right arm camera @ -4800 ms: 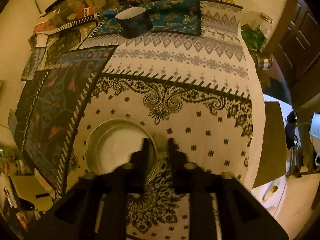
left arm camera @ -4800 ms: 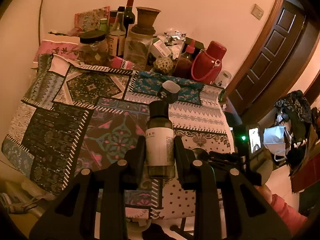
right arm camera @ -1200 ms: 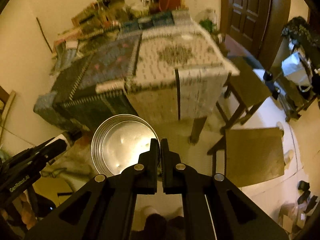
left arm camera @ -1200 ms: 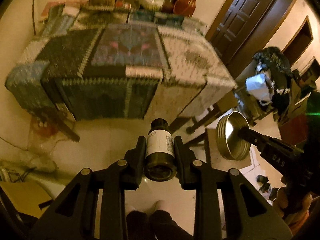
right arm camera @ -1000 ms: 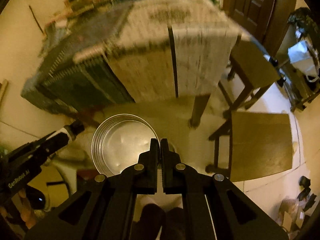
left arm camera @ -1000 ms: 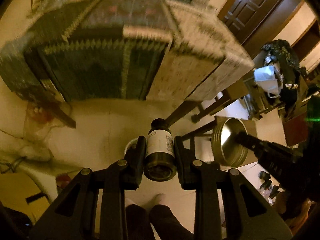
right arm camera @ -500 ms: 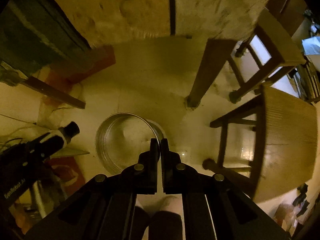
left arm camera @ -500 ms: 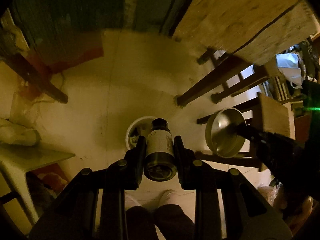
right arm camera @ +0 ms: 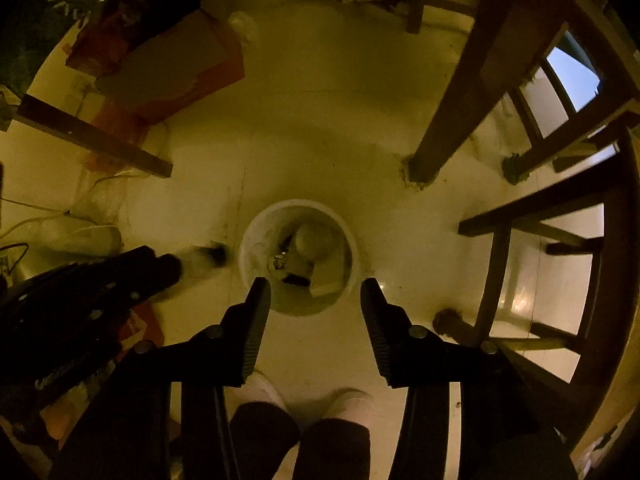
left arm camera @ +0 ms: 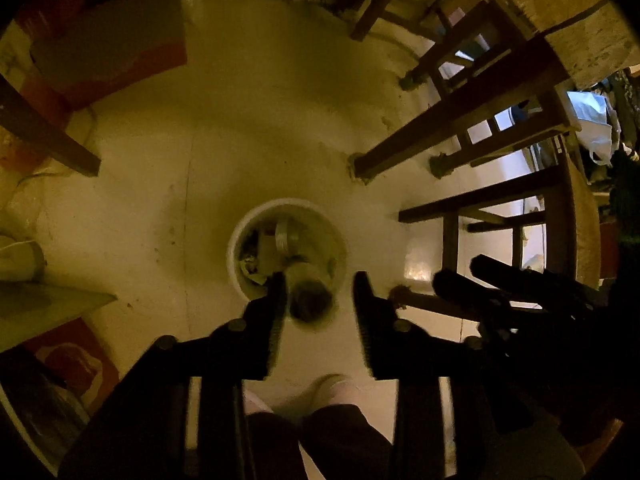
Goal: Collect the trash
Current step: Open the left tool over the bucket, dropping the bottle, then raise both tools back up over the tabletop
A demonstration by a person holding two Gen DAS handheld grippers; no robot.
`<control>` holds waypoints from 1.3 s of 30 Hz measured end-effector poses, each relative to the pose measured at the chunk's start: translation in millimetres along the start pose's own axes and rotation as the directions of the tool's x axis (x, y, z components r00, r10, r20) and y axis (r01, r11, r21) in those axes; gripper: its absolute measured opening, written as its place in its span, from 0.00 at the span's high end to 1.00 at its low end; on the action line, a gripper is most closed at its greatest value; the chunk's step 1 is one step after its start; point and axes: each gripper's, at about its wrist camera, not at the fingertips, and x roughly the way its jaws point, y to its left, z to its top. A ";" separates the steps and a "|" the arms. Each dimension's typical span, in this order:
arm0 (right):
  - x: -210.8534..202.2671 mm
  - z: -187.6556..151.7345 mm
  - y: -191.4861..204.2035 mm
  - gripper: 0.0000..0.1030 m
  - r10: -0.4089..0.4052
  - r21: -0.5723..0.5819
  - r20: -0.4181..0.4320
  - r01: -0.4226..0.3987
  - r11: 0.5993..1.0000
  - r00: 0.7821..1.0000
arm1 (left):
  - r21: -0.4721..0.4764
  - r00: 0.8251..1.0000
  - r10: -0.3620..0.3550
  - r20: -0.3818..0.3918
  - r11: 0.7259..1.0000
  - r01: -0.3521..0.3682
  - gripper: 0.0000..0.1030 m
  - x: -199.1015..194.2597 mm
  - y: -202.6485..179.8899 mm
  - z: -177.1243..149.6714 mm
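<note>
Both hand-held grippers point down over the white bin (left arm camera: pixel 240 236) on the floor. The left hand-held gripper (left arm camera: pixel 318 300) is opening, the blurred bottle (left arm camera: pixel 310 296) loose between its jaws. The right hand-held gripper (right arm camera: pixel 316 300) is opening, nothing between its jaws

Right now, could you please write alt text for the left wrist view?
Seen from above, a blurred bottle drops between the opening jaws of the left gripper toward a round white bin of trash on a pale floor, beside wooden chair legs.

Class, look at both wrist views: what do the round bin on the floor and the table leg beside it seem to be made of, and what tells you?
Bin: probably plastic, a smooth, pale, thin rim with a dull sheen. Table leg: likely wood, dark brown, square-cut, matte.
</note>
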 end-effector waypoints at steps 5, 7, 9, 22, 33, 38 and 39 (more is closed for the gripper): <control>-12.0 -0.8 -2.8 0.58 0.000 0.013 0.000 0.000 1.000 1.000 | 0.054 0.999 0.038 0.009 0.998 -0.039 0.58 -10.2 -11.5 -1.7; -24.6 -0.8 -0.9 0.58 0.000 0.012 0.008 0.000 1.000 1.000 | 0.068 0.999 0.035 0.016 0.997 -0.036 0.58 -23.3 -14.6 -2.9; -39.8 -0.2 2.5 0.58 -0.001 0.010 0.019 0.000 1.000 1.000 | 0.082 0.999 0.034 0.026 0.996 -0.036 0.58 -41.8 -18.8 -5.1; -206.9 13.2 42.3 0.58 0.012 0.012 0.168 -0.014 1.000 0.986 | 0.097 0.981 0.035 0.189 0.994 -0.054 0.58 -231.3 -46.9 -0.7; -361.2 18.4 86.1 0.58 0.011 0.011 0.355 -0.016 1.000 0.935 | 0.196 0.908 0.010 0.419 0.975 -0.101 0.58 -414.3 -83.9 6.0; -418.9 11.1 101.6 0.58 -0.010 0.003 0.442 0.010 1.000 0.897 | 0.226 0.873 -0.027 0.487 0.969 -0.096 0.58 -469.6 -96.0 -1.6; -426.5 9.7 104.2 0.58 -0.016 0.002 0.455 0.016 1.000 0.890 | 0.233 0.864 -0.034 0.502 0.968 -0.097 0.58 -481.7 -99.8 -4.1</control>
